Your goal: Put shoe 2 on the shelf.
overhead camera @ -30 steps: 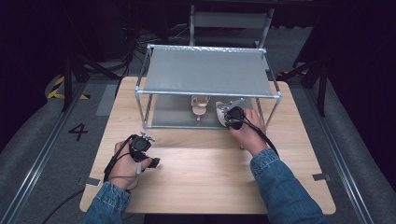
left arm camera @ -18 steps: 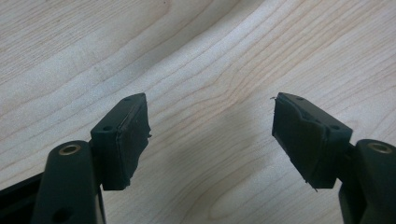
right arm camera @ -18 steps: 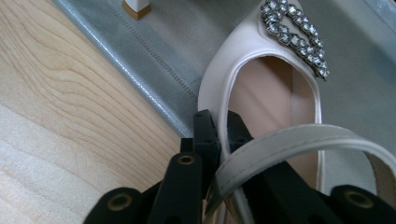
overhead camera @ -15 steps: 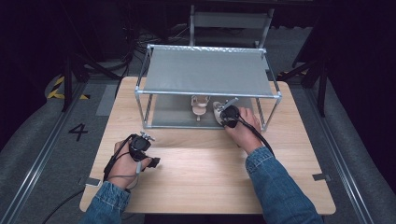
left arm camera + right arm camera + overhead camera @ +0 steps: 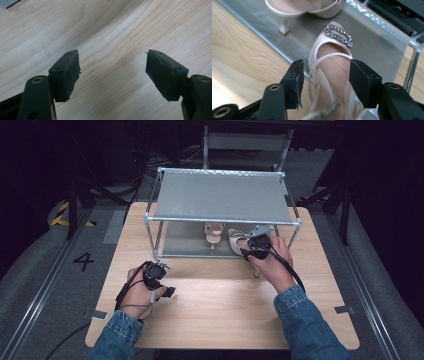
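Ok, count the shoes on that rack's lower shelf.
2. One pale sandal sits mid-shelf; the other, with the jewelled buckle, lies to its right, between the open jaws of the right claw. The top shelf could hide more.

The table (image 5: 210, 305) is pale wood with a wavy grain. On it stands a rack (image 5: 222, 197) of silvery metal tubes with grey shelves. The shoe (image 5: 329, 72) is cream-white with thin white straps and a sparkling buckle of clear stones; the second shoe (image 5: 307, 7) is cream too. Both grippers' jaws are black. The sleeves are blue denim.
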Demonstrator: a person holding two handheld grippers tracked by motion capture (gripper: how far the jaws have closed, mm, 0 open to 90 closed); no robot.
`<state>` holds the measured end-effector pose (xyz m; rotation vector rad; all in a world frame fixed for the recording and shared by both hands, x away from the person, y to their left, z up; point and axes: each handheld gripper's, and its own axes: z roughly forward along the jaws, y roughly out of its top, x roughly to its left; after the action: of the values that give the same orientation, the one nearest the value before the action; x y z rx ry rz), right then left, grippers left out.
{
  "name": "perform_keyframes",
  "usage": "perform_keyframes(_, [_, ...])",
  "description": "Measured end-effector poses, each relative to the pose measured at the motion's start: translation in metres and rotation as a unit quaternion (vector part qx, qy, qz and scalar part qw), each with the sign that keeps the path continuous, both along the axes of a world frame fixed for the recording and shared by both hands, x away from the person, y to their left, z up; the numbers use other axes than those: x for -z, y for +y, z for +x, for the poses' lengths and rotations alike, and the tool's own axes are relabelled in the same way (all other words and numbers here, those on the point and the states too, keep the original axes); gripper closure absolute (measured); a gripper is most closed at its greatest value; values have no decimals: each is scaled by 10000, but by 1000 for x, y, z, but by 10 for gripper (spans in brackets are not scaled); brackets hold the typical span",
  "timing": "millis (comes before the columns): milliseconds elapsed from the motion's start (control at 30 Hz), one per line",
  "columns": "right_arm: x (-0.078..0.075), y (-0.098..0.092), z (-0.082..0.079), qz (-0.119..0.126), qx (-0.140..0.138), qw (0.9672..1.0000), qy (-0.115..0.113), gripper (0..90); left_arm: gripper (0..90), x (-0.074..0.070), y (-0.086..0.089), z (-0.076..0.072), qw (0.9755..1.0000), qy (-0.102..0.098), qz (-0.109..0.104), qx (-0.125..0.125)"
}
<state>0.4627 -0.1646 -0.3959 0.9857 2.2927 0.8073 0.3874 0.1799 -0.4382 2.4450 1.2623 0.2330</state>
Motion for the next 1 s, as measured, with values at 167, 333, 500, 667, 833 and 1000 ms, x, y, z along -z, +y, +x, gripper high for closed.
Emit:
perform_keyframes(167, [-15, -12, -22, 176, 27, 9998, -89, 459, 281, 0, -7, 5, 10000, 0, -19, 95])
perform_keyframes(333, [-22, -30, -42, 310, 153, 9993, 120, 500, 281, -1, -12, 8, 9999, -6, 4, 131])
perform_keyframes(500, [-21, -51, -65, 379, 345, 9984, 253, 530, 281, -1, -14, 9, 9998, -15, 47, 178])
perform_keyframes(667, [-9, -67, -79, 326, 460, 9976, 413, 542, 281, 0, -15, 10, 9999, 7, 44, 148])
perform_keyframes(833, [5, -75, -83, 296, 535, 9962, 614, 553, 280, -1, -15, 9, 9999, 13, 31, 155])
perform_keyframes(1000, [19, -75, -79, 302, 558, 9953, 735, 559, 280, -2, -12, 8, 9999, -1, 34, 132])
